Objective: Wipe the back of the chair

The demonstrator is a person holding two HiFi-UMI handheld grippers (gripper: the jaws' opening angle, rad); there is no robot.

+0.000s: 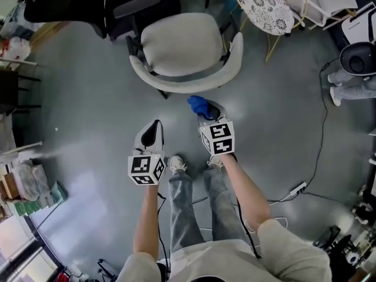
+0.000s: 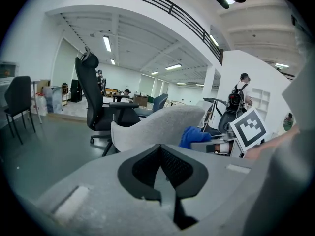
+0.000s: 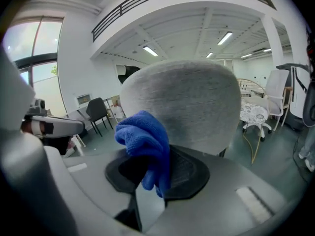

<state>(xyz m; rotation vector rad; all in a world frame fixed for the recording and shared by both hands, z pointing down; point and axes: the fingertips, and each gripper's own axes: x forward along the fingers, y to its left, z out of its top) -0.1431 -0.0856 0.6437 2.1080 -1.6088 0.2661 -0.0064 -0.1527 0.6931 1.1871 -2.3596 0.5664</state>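
Chair: light grey upholstered chair point(image 1: 183, 47) with a curved wrap-round back, standing on the smooth grey floor point(image 1: 88, 116) straight ahead of the person. The outer curve of the back faces both tongs.
Cloth: bunched blue terry cloth point(image 3: 145, 136), draped over the pads of the right tongs. It sits just beside the outer curve of the chair back, towards its right half in the head view. Contact with the upholstery cannot be told.
Right tongs point(image 3: 153, 168): clenched on the cloth and pointed at the chair back, which fills the middle of the right gripper view.
Left tongs point(image 2: 160, 154): clenched, pads together, nothing between them. They are held to the left of the right tongs and nearer the person, apart from the chair.
Person: bare forearms, blue jeans point(image 1: 182, 198) and light shoes, standing just behind the tongs.
Surroundings, left: black high-backed office chair point(image 1: 88, 4) beyond the grey chair.
Surroundings, right: white round lace-patterned seat on thin yellow legs point(image 1: 267, 7).
Floor items: white power strip with cable point(image 1: 296, 188), to the person's right.
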